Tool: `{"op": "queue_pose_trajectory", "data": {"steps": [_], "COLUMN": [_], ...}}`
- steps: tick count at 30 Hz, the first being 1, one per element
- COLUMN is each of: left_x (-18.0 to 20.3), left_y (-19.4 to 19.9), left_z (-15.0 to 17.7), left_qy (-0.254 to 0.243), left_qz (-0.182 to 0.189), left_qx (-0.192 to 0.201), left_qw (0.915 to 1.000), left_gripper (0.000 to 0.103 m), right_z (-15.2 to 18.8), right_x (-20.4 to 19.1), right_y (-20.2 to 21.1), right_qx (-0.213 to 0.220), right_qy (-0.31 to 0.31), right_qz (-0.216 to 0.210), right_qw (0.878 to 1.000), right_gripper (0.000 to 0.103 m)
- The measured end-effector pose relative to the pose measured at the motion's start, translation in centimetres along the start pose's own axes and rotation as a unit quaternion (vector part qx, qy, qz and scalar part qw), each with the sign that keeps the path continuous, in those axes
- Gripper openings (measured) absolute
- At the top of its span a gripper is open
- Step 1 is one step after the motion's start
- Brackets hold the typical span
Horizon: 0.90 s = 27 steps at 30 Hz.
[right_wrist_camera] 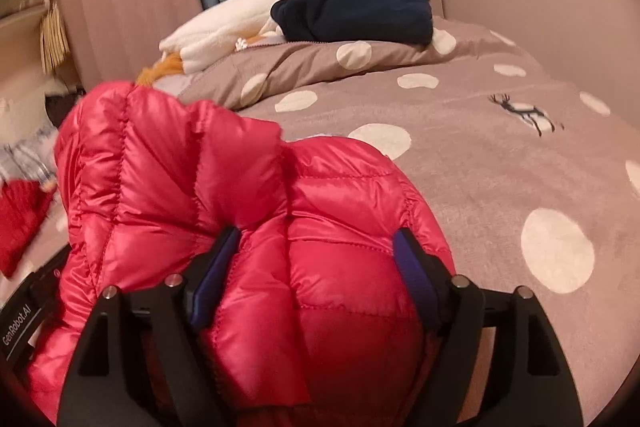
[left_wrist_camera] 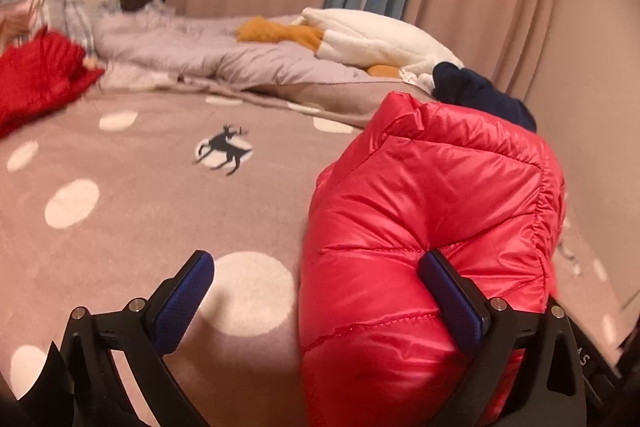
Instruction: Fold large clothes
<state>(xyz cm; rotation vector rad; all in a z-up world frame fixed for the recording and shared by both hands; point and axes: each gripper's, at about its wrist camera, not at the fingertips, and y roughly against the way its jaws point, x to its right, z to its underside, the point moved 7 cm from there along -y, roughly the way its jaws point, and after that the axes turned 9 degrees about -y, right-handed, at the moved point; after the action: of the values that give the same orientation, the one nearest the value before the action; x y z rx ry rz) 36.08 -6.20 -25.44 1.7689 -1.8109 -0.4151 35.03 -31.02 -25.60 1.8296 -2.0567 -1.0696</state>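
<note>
A shiny red puffer jacket point(left_wrist_camera: 432, 219) is bunched up above the bed. In the left wrist view my left gripper point(left_wrist_camera: 316, 263) is open wide; its right finger point(left_wrist_camera: 452, 303) presses into the jacket's folds and its left finger point(left_wrist_camera: 184, 303) stands free over the blanket. In the right wrist view the jacket point(right_wrist_camera: 240, 211) bulges between the fingers of my right gripper point(right_wrist_camera: 316, 239), which is shut on a thick wad of it. Part of the left gripper's black body point(right_wrist_camera: 24, 319) shows at the left edge.
The bed has a brown blanket point(left_wrist_camera: 132, 187) with white dots and a deer print point(left_wrist_camera: 226, 149). A red garment point(left_wrist_camera: 36, 75) lies at the left. A white and orange plush point(left_wrist_camera: 360, 39), a dark navy folded garment point(right_wrist_camera: 356, 13) and a pillow point(right_wrist_camera: 320, 63) lie by the curtain.
</note>
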Motion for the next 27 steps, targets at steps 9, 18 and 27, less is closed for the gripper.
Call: {"op": "queue_pose_trajectory", "data": {"steps": [9,18,27], "left_x": [-7.2,-4.0,0.8], "left_y": [3.5,-0.4,-2.6], "left_z": [-0.7,2.8,3.6], "left_qy": [0.184,0.190,0.190], "left_qz": [0.050,0.198,0.306], "left_qx": [0.013,-0.132,-0.162], "left_qw": [0.9816,0.9524,0.9185], "left_gripper": [0.102,0.102,0.103], "right_z": [-2.3,-0.1,6.0], "right_x": [3.0,8.0,-0.5], "right_y": [6.1,5.0,1.9], "right_qx": [-0.011,-0.126,-0.246], "right_qy": [-0.136,-0.274,-0.240], "right_qz": [-0.101,-0.185,-0.292], "right_qw": [0.985,0.935,0.893], "right_gripper": [0.103,0.103,0.094]}}
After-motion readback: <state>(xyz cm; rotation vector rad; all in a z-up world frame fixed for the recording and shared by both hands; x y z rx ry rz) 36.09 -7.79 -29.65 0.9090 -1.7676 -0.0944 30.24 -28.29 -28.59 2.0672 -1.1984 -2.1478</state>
